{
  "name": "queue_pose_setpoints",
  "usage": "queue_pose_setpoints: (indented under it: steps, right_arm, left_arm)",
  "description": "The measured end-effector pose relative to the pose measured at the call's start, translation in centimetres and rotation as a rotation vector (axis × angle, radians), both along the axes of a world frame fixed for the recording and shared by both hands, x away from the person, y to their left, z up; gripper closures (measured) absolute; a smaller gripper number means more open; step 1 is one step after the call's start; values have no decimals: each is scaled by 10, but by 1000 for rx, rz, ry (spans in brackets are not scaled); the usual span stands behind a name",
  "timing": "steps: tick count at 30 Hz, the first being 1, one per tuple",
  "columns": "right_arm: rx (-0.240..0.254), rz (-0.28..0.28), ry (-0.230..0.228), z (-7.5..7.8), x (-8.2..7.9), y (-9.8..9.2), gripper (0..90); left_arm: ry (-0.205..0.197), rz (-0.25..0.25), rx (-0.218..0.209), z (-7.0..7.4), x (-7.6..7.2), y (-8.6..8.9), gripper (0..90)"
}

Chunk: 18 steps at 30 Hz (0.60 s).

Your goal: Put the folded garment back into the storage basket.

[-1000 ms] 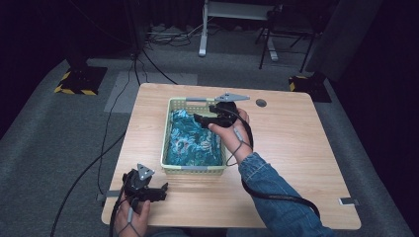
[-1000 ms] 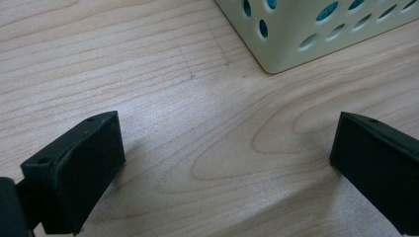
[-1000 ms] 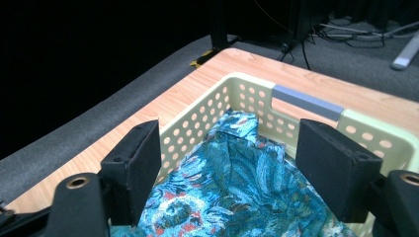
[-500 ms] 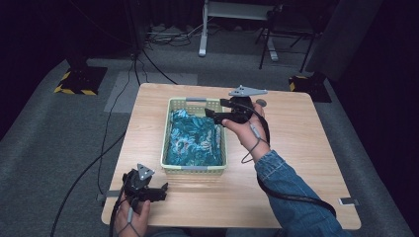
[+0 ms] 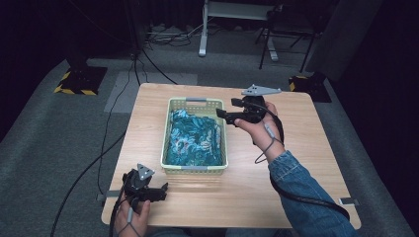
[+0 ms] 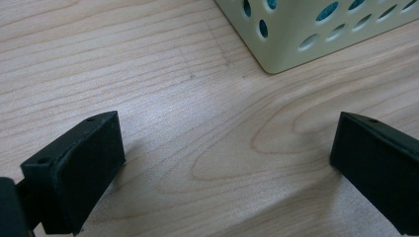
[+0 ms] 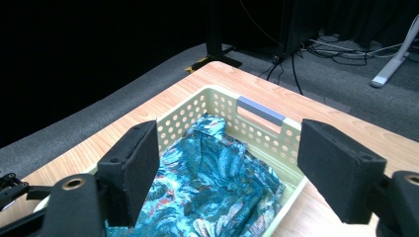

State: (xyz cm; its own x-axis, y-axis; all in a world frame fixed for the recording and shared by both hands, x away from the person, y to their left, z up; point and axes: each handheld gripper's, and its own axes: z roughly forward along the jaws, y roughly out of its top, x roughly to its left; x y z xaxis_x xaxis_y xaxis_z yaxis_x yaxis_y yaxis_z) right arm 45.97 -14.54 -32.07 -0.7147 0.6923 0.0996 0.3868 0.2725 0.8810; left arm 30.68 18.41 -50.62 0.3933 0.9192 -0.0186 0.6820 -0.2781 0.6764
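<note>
Folded teal patterned cloth lies inside the pale green perforated plastic basket, so the right gripper hovers empty at its rim, jaws apart, while the left gripper rests wide open near its front corner.

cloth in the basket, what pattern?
Teal-blue leafy print with reddish flecks on the cloth; clearest in the right gripper view.

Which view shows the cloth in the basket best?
The high view: it looks straight down on the teal patterned cloth, showing its whole extent inside the basket. The right gripper view shows the cloth closer, with folds and print clear, but partly cut off by the frame edge. The left gripper view shows teal through the basket's wall holes.
</note>
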Motion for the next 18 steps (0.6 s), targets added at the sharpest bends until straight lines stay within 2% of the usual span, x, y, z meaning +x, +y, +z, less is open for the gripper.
queue_pose_setpoints:
  steps: [18]
  right_arm:
    - [7, -24, -6, 5, -3, -28, 244]
  left_arm:
    - [-1, 0, 0, 0, 0, 0, 3]
